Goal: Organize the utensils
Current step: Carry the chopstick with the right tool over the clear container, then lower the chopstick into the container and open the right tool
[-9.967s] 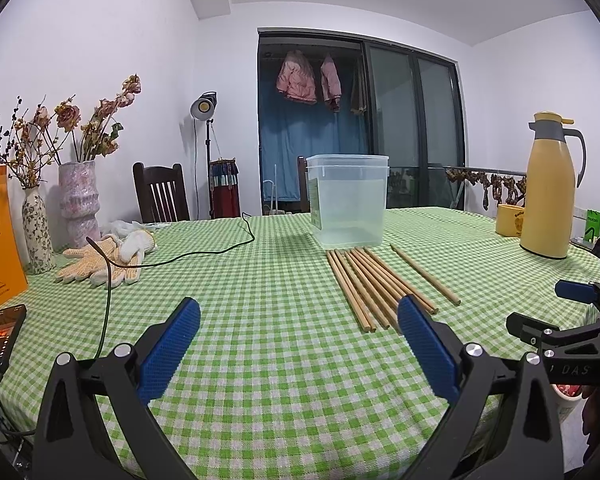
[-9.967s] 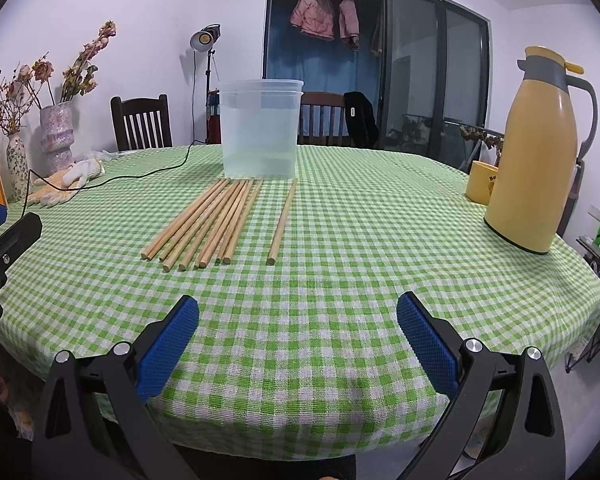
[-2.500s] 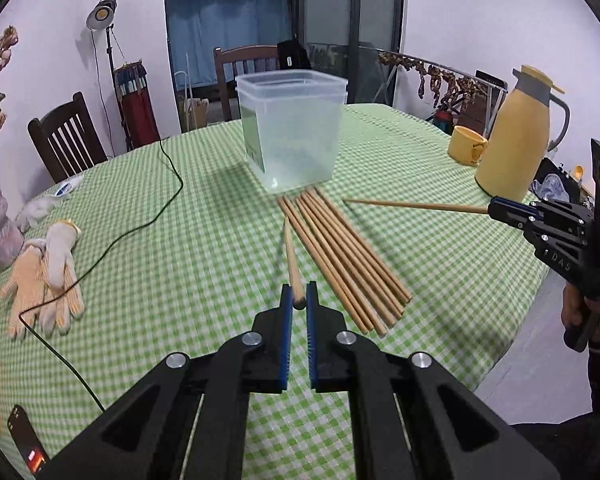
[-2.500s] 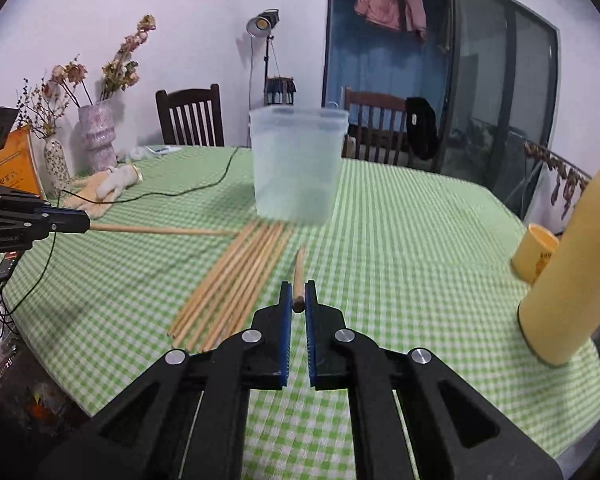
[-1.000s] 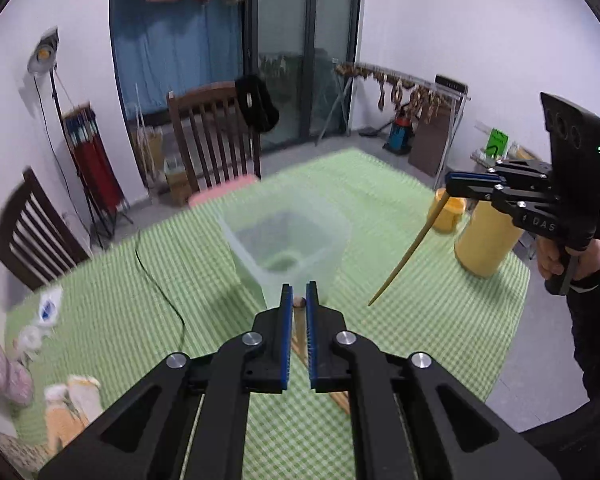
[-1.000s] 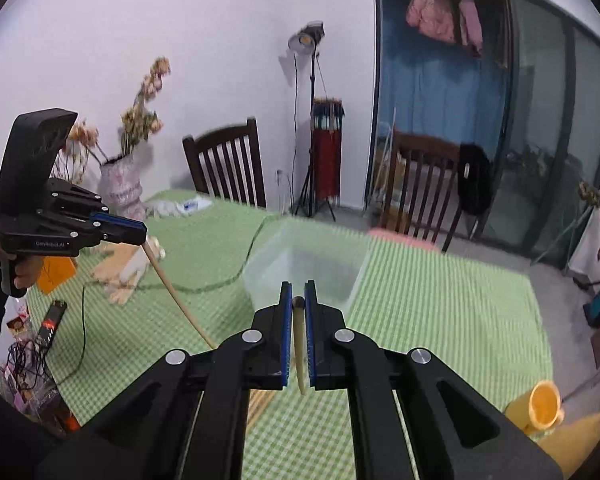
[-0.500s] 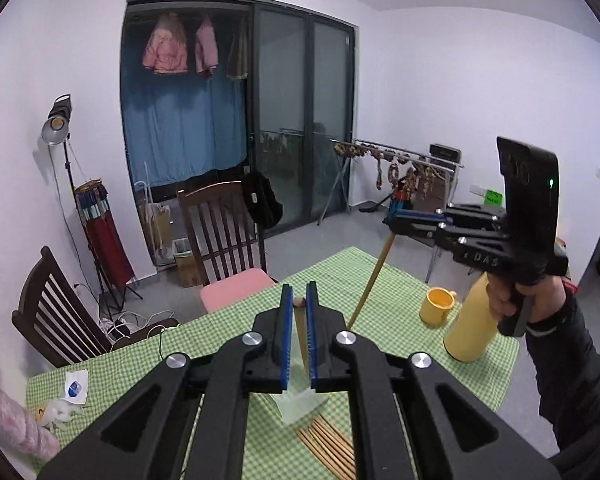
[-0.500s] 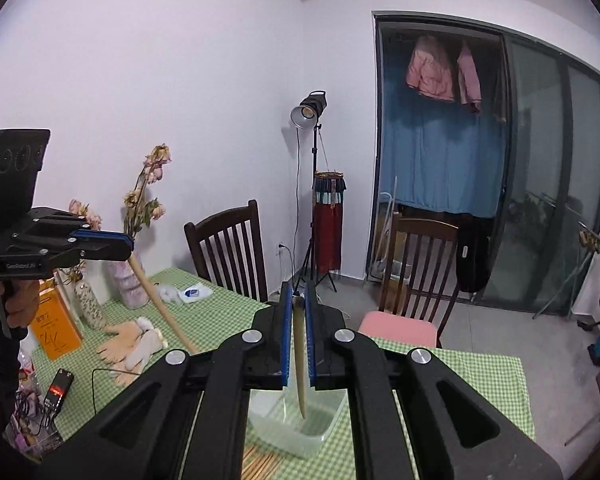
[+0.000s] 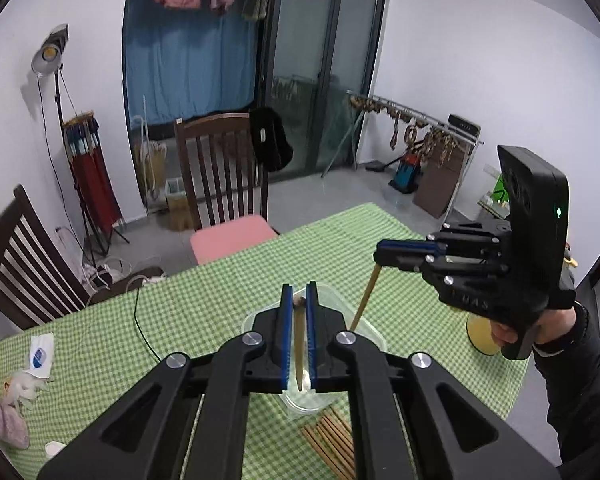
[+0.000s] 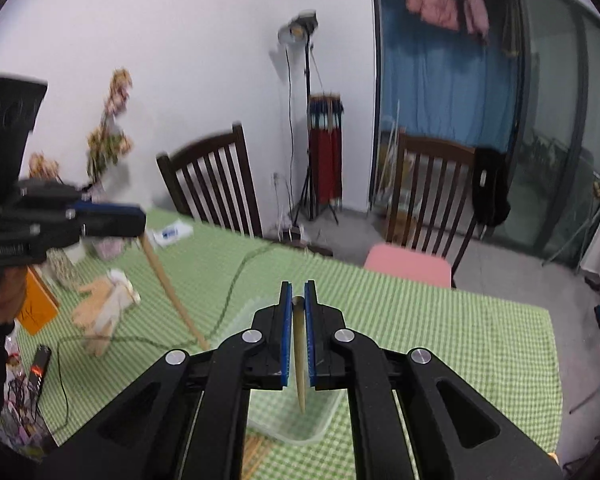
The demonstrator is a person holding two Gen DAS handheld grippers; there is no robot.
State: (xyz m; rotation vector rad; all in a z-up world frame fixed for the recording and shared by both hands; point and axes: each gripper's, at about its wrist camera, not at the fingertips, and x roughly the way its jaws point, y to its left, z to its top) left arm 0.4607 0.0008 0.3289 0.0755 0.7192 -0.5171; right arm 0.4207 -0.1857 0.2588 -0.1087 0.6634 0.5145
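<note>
While each chopstick hangs tip-down over the tub (image 9: 364, 330), I have my left gripper (image 9: 299, 312) clamped on one chopstick (image 9: 299, 352) at centre frame, and my right gripper (image 10: 298, 308) clamped on the other chopstick (image 10: 299, 360). Loose chopsticks (image 9: 332, 440) lie on the checked cloth (image 9: 180, 320) at lower centre, just beside the tub; chairs (image 9: 224, 176) stand beyond
</note>
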